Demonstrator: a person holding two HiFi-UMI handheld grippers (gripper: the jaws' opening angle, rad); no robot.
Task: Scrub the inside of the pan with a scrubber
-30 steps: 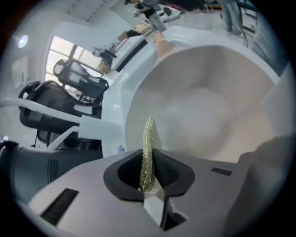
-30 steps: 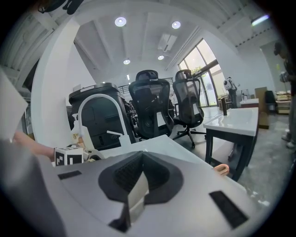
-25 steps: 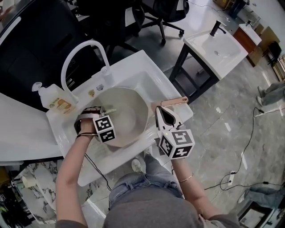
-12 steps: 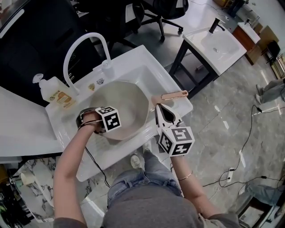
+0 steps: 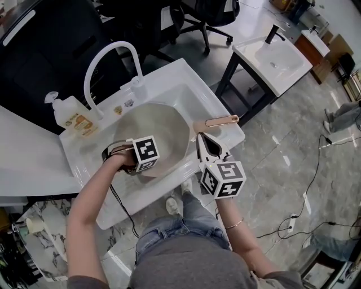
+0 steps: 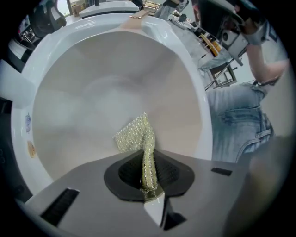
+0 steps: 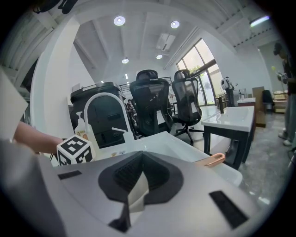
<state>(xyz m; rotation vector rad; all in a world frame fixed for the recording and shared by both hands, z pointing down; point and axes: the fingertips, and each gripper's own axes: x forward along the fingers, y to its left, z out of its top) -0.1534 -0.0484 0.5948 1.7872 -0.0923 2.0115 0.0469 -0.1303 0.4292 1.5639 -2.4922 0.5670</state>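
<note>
A cream pan [image 5: 163, 127] lies in the white sink [image 5: 189, 90], its copper handle [image 5: 221, 120] pointing right over the rim. My left gripper [image 6: 147, 155] is shut on a golden mesh scrubber [image 6: 136, 134], which hangs just over the pan's inner wall [image 6: 106, 78]. In the head view its marker cube [image 5: 145, 153] sits over the pan's near side. My right gripper [image 5: 202, 138] is shut, its tips right by the handle's root. From the right gripper view I see nothing between its jaws [image 7: 138, 173], and the handle's end [image 7: 213, 159] shows to the right.
A curved white faucet [image 5: 107, 56] and a soap bottle [image 5: 73, 121] stand at the sink's far left edge. A second basin on a dark stand [image 5: 273, 59] is to the right, with office chairs [image 5: 197, 17] behind. Cables [image 5: 316, 169] run over the floor.
My left gripper has slid to the right across the pan with the scrubber. The right gripper has stayed by the handle.
</note>
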